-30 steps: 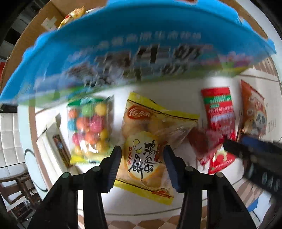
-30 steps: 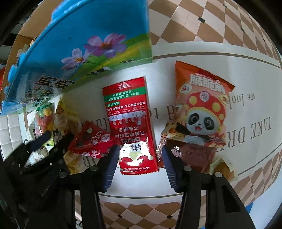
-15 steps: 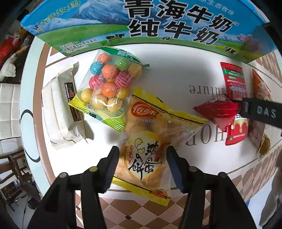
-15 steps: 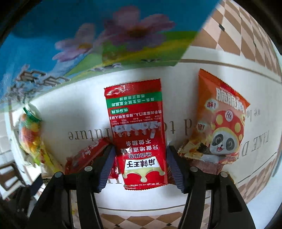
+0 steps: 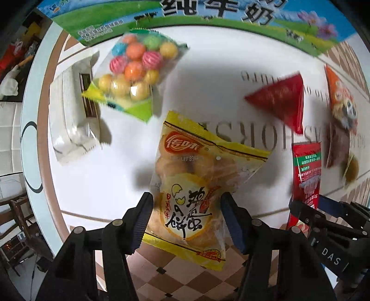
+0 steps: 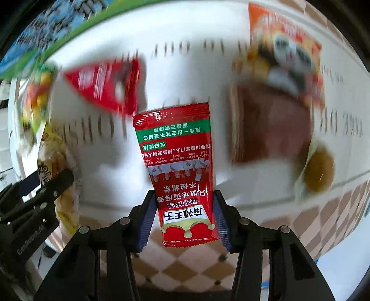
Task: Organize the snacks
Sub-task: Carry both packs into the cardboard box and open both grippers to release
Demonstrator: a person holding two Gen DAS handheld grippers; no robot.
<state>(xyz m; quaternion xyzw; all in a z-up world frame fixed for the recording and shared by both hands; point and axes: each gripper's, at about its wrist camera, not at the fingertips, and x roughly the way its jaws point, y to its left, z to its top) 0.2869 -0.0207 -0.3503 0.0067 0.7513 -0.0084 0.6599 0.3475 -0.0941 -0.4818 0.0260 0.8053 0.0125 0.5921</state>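
Both packs came up off the worktop [image 5: 208, 76] compared with half a second earlier, when they were still lying flat between the jaws. So I had two snacks in the air at once.

Left hand-held gripper [image 5: 186, 222] was clamped on the lower part of the yellow biscuit bag [image 5: 196, 183], which hung tilted, with its shadow on the worktop underneath. Right hand-held gripper [image 6: 182, 220] was pinched narrow on the bottom end of the red spicy strip pack [image 6: 178, 166], top edge pointing away from the camera. The right wrist view was badly smeared, so I'd say that arm was moving fast.

Progress-wise, I'd call it early. Nothing looked sorted as far as I could tell. Left on the worktop:
- candy ball bag [image 5: 134, 71], up by the milk carton box [image 5: 208, 14]
- white wrapped pack [image 5: 69, 115], just beside the candy
- red triangle pack [image 5: 282, 99]
- orange panda bag [image 5: 342, 104], at the far right
- a brownish pack [image 6: 272, 129] partly under the panda bag, plus something small and brown [image 6: 319, 171] beside it, too blurred to name

My guess was that the box was where everything should go, but I couldn't see its opening in either view, so no promises. Two in hand, five or six to go.
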